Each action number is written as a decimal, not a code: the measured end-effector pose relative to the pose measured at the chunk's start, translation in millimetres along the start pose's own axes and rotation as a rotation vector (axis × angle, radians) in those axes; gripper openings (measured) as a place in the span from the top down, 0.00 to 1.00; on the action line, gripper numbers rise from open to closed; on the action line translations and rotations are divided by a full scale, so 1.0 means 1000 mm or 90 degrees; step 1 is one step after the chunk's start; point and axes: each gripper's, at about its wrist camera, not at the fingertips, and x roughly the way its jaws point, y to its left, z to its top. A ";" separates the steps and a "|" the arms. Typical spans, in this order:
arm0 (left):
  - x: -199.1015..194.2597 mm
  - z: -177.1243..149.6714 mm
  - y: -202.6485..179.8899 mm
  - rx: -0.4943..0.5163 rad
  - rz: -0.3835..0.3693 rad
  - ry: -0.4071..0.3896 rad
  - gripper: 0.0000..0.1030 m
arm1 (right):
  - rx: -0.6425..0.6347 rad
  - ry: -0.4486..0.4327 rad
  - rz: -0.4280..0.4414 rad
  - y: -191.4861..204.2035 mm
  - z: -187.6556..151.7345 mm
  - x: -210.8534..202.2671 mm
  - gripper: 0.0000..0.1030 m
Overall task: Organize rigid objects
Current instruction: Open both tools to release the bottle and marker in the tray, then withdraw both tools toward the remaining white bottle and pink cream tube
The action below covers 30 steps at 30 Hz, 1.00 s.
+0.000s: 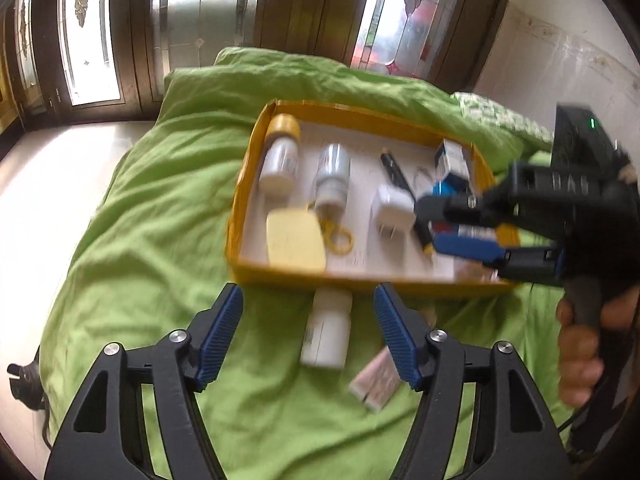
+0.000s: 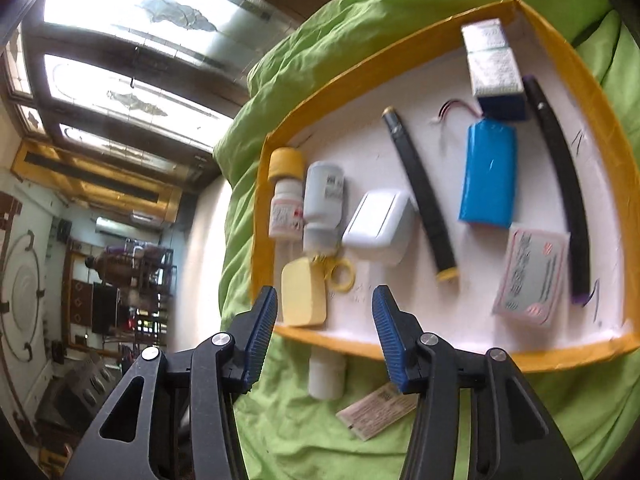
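Observation:
A yellow-rimmed tray (image 1: 240, 184) (image 2: 260, 216) lies on a green blanket and holds bottles, a white charger (image 1: 390, 208) (image 2: 380, 224), a blue battery pack (image 2: 488, 176), black pens, small boxes and a yellow pad (image 1: 294, 244) (image 2: 302, 300). A white bottle (image 1: 328, 332) (image 2: 326, 376) and a small flat packet (image 1: 374, 382) (image 2: 376, 414) lie on the blanket just in front of the tray. My left gripper (image 1: 308, 336) is open and empty, with the white bottle between its fingers. My right gripper (image 2: 324, 332) (image 1: 452, 224) is open and empty over the tray's near right part.
The green blanket (image 1: 160, 220) covers a bed, with a white floor (image 1: 36, 208) to its left. Wooden doors with patterned glass (image 1: 200, 12) stand behind the bed. A white wall (image 1: 560, 48) is at the right. A patterned pillow (image 1: 500, 120) lies behind the tray.

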 end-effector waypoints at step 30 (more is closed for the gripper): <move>0.013 -0.048 -0.005 0.064 0.081 0.014 0.27 | 0.049 0.018 -0.047 -0.039 -0.068 0.000 0.47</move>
